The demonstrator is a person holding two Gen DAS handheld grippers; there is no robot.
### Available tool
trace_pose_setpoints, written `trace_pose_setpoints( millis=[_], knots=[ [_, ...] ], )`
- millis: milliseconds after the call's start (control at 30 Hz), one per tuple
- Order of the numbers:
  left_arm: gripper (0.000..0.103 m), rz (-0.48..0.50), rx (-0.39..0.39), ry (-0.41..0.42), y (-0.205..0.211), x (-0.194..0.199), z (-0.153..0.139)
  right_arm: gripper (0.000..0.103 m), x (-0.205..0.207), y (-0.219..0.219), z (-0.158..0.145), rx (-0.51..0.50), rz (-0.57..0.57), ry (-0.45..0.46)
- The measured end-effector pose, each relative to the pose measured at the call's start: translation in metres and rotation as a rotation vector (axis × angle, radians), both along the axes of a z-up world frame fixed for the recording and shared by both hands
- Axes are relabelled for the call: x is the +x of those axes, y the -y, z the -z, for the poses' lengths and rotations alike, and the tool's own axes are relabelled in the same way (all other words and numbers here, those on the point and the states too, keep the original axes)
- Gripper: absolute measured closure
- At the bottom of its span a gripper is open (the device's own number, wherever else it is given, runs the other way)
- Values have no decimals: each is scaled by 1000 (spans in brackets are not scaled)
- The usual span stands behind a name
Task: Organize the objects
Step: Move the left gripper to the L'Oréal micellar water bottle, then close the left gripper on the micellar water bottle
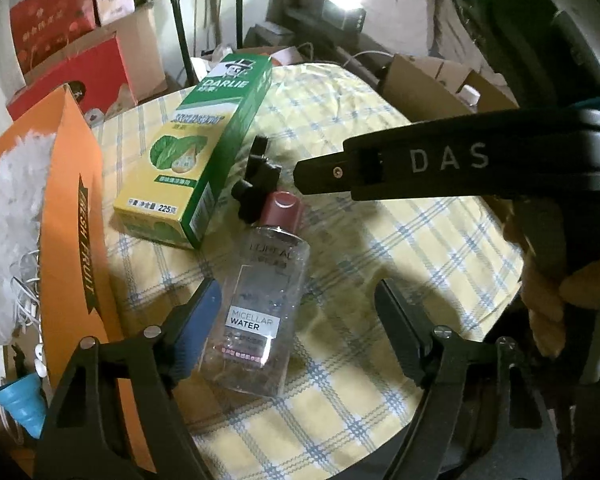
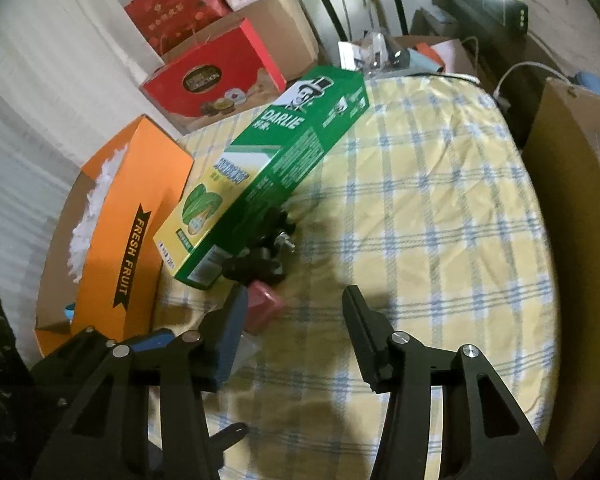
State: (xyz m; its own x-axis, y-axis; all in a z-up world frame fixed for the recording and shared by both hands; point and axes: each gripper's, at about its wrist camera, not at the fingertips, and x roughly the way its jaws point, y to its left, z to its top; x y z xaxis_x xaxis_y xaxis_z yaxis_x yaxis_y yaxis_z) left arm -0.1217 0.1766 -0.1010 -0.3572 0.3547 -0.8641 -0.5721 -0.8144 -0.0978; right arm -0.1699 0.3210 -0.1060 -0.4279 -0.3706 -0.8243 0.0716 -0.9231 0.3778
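A yellow plaid cloth (image 1: 380,248) covers the table, with cardboard boxes stacked behind. From the left wrist, the left gripper (image 1: 296,312) has its jaws apart; the micellar water bottle (image 1: 266,292) lies between them, against the blue-padded left jaw. The toothpaste box (image 1: 204,152) and a black clamp (image 1: 256,180) lie beyond the tips, and the orange fruit box (image 1: 72,220) outside the left jaw.

From the right wrist, the right gripper (image 2: 294,312) hovers with jaws apart, gripping nothing. The bottle's pink cap (image 2: 264,306) sits just inside its left jaw, the toothpaste box ahead.
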Motion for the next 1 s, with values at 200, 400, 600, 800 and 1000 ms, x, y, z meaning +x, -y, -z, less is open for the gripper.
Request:
trace_pose_setpoints(
  millis=[200,400,600,800,1000],
  knots=[
    [27,-26,3,5,2,-6,8,52,-4,7,7,-34,-8,25],
    [38,-26,-10,12,1,-6,12,52,-7,13,17,-65,-22,52],
    [57,-34,68,143,7,-9,23,55,-5,12,20,-86,-28,68],
    [55,-64,56,126,1,-9,20,59,-5,10,19,-73,-26,74],
    [59,-66,34,94,-2,-6,24,60,-5,14,22,-59,-29,83]
  ],
)
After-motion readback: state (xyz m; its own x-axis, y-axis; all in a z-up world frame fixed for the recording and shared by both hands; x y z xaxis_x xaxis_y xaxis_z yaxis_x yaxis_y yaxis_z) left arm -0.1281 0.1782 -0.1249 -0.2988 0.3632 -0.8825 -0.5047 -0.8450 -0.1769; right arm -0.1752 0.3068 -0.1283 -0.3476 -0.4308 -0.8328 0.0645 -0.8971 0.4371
